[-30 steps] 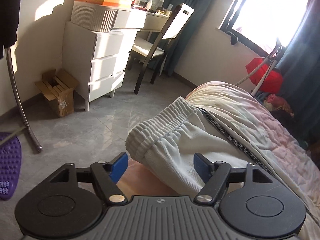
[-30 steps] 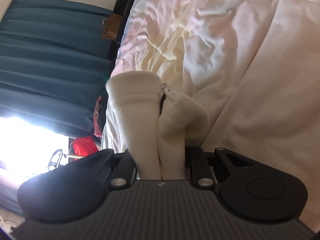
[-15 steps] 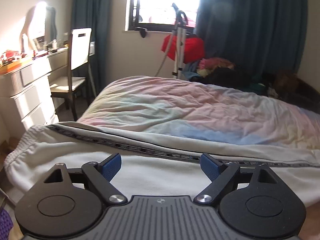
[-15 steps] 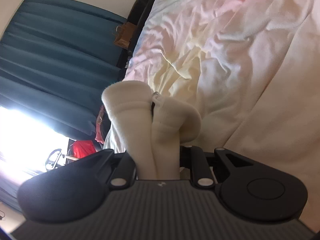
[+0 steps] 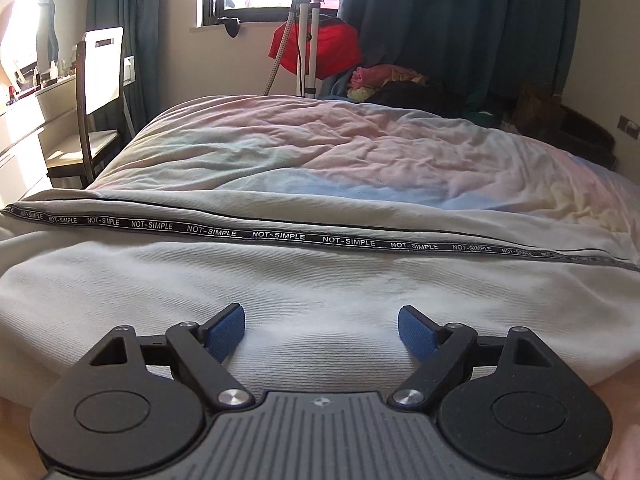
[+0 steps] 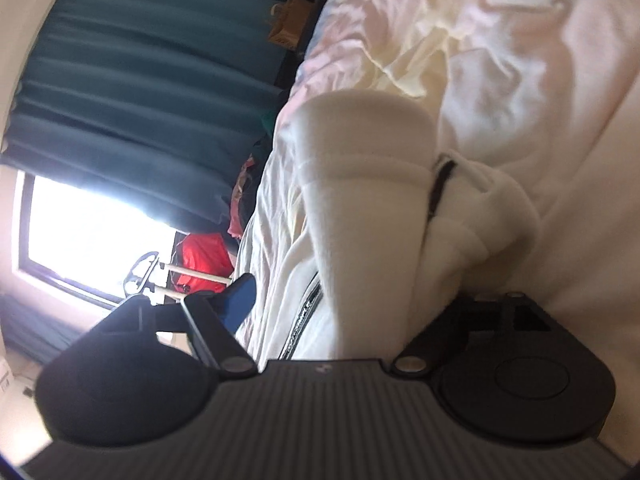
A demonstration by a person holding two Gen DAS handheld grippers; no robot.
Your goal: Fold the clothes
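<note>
White sweatpants (image 5: 304, 280) with a black "NOT-SIMPLE" side stripe lie lengthwise along the near edge of the bed (image 5: 360, 152). My left gripper (image 5: 321, 330) is open just above the cloth, its blue pads (image 5: 226, 330) apart and holding nothing. In the right wrist view the ribbed cuffs of the sweatpants (image 6: 372, 184) lie between the fingers of my right gripper (image 6: 352, 300). Its jaws now stand wide apart; one blue pad (image 6: 240, 302) is off the cloth and the other is hidden behind the cuffs.
A pastel sheet covers the bed. A chair (image 5: 100, 92) and a white dresser stand at the left. A garment steamer pole (image 5: 306, 36), a red bag (image 5: 320, 48) and a clothes pile (image 5: 384, 80) sit beyond the bed under the window, with dark curtains (image 5: 460, 20).
My left gripper swung from the waistband end to face across the bed, over the middle of the pants. My right gripper opened from its grip on the cuffs.
</note>
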